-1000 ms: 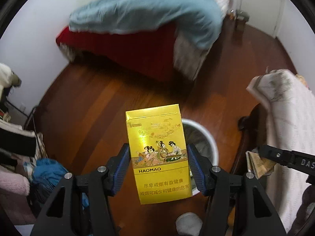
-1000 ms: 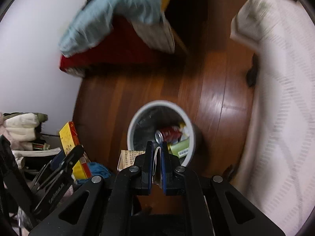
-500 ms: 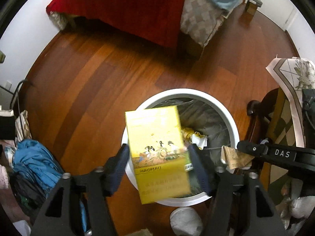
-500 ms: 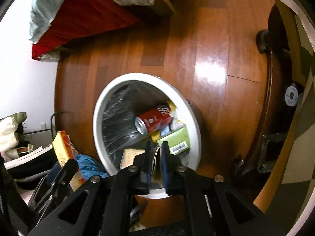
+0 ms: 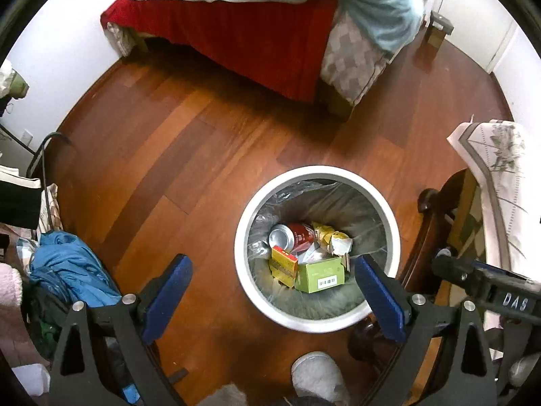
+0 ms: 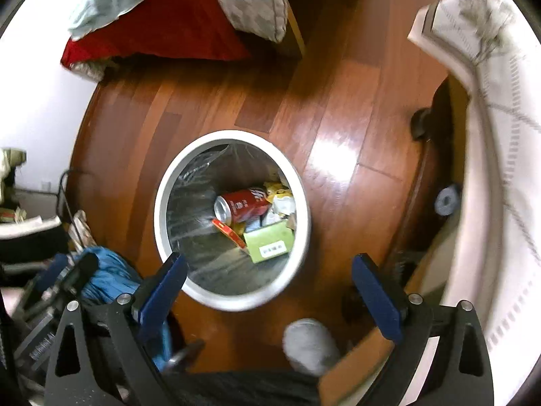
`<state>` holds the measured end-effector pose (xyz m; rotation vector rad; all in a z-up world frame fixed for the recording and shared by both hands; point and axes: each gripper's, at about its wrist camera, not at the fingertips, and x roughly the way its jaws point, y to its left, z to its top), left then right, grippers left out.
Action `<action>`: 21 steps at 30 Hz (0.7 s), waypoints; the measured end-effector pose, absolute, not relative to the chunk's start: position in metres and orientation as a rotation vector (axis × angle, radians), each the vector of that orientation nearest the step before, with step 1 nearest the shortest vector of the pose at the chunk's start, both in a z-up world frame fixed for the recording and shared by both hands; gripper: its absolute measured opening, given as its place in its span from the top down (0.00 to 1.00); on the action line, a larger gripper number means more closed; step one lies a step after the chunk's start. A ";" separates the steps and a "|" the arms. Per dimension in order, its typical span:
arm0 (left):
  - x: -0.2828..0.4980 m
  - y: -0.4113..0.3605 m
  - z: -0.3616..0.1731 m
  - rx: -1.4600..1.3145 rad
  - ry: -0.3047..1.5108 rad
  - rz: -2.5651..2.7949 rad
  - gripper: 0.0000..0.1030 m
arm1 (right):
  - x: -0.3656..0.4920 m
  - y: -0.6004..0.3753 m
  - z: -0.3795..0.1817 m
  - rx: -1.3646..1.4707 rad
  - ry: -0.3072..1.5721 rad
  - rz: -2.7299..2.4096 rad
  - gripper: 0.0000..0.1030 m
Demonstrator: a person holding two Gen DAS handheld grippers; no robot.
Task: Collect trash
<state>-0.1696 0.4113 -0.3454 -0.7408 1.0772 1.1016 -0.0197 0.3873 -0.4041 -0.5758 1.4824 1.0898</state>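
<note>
A white round trash bin [image 5: 318, 324] with a clear liner stands on the wood floor; it also shows in the right wrist view [image 6: 233, 301]. Inside lie a red soda can [image 5: 292, 235], a yellow cigarette pack [image 5: 283, 265], a green box [image 5: 321, 274] and crumpled wrappers [image 5: 333, 237]. The can [image 6: 241, 204], the pack [image 6: 230, 231] and the green box [image 6: 270, 242] show in the right wrist view too. My left gripper [image 5: 272, 291] is open and empty above the bin's near rim. My right gripper [image 6: 268, 287] is open and empty, also above the bin.
A bed [image 5: 243, 30] with red cover and pale blue quilt stands at the back. A blue cloth pile [image 5: 71, 270] lies at the left. A dark wood table with a white cloth [image 5: 500, 186] is at the right. A grey slipper [image 5: 318, 375] is near the bin.
My left gripper opened and the yellow cigarette pack dropped into the bin. My right gripper opened and let go of the folded paper it held. Both grippers moved over the bin.
</note>
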 end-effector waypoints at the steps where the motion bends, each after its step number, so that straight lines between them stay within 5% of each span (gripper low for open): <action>1: -0.173 0.406 -0.336 -0.734 1.068 1.102 0.05 | -0.024 0.381 -0.394 -0.589 1.458 1.102 0.03; 21: -0.209 0.294 -0.163 -0.630 0.846 1.059 0.04 | -0.063 0.251 -0.187 -0.487 1.184 1.294 0.02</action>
